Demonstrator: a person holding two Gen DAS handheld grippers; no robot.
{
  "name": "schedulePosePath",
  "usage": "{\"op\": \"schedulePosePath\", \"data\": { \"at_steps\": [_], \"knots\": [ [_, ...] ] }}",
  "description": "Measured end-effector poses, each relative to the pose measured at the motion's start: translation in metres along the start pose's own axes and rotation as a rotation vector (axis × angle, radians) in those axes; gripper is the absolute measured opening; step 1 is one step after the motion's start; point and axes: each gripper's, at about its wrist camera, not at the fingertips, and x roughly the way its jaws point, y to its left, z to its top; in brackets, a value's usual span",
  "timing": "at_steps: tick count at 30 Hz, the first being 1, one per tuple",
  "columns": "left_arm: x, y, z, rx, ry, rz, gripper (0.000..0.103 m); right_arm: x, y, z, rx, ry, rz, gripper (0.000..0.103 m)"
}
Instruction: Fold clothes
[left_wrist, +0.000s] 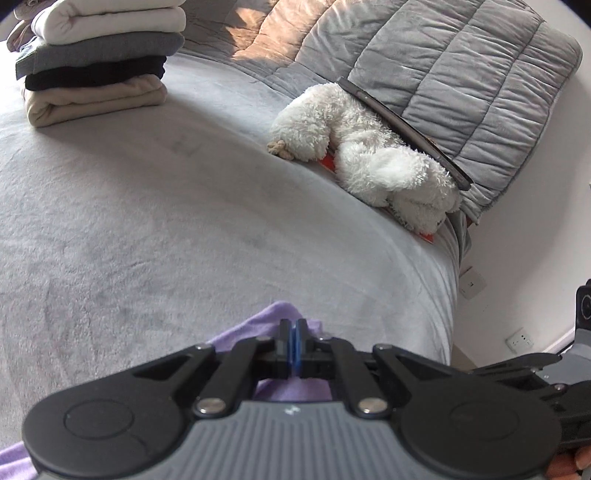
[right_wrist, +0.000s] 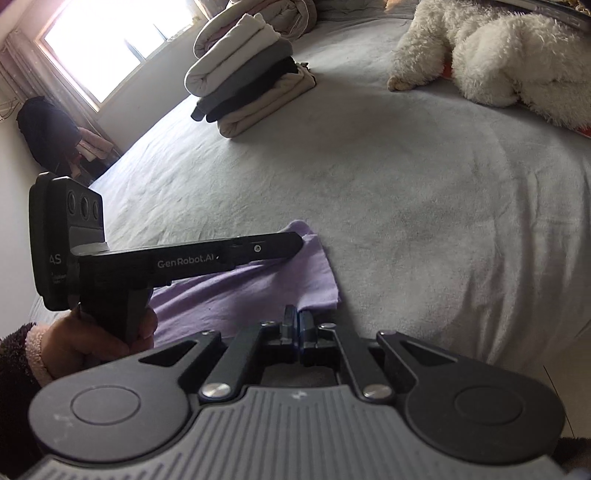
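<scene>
**A:** Left wrist view first: my left tool has its fingers pressed together with the lilac garment pinched at its far edge; the cloth shows in front of the fingertips and again beneath the tool body. Where does yours stand?

**B:** My right tool is drawn nearly together as well; the corner of the lilac garment comes right up to the tips, and I judge they hold it, though the bite itself is hidden behind the fingers. The garment lies low on the bed, near its front edge; a stack of folded clothes sits well apart at the far side, and a white plush toy lies off to the right of it.

**A:** So both tools have the one edge; I read this as the grip of a fold, either carrying the edge across or drawing it flat on the bed; the pictures do not settle which.

**B:** Agreed; whichever it is, the move to come calls for both tools travelling together at one height, so the edge stays straight and does not sag between us.

**A:** As for pose, my left tool reaches level across the cloth, pointing toward the far side of the bed; my hand grips the handle from below, a fleecy cuff at the wrist.

**B:** Mine sits just beside it, aimed much the same way, low over the bed.
</scene>
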Motion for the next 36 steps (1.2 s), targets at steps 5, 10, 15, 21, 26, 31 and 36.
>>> {"op": "schedulePosePath", "data": {
  "at_steps": [5, 10, 15, 21, 26, 31, 36],
  "knots": [
    [-0.017, 0.002, -0.001, -0.020, -0.037, 0.010, 0.015, -0.004, 0.004, 0.005, -0.022, -0.002, -0.031, 0.014],
    [-0.048, 0.008, -0.007, -0.030, -0.069, 0.038, 0.036, -0.012, 0.007, 0.012, -0.055, -0.027, -0.064, 0.019],
    [-0.087, 0.031, -0.018, -0.065, -0.099, 0.120, 0.044, -0.003, 0.030, 0.017, -0.109, -0.012, -0.037, 0.026],
    [-0.145, 0.068, -0.039, -0.130, -0.146, 0.213, 0.050, 0.017, 0.068, 0.014, -0.183, 0.034, 0.020, 0.026],
    [-0.184, 0.093, -0.059, -0.186, -0.168, 0.286, 0.051, 0.038, 0.101, 0.007, -0.243, 0.076, 0.062, 0.027],
    [-0.219, 0.113, -0.083, -0.242, -0.190, 0.333, 0.051, 0.056, 0.134, -0.008, -0.309, 0.127, 0.107, 0.027],
    [-0.255, 0.130, -0.110, -0.288, -0.194, 0.394, 0.051, 0.074, 0.166, -0.023, -0.374, 0.177, 0.151, 0.027]
  ]
}}
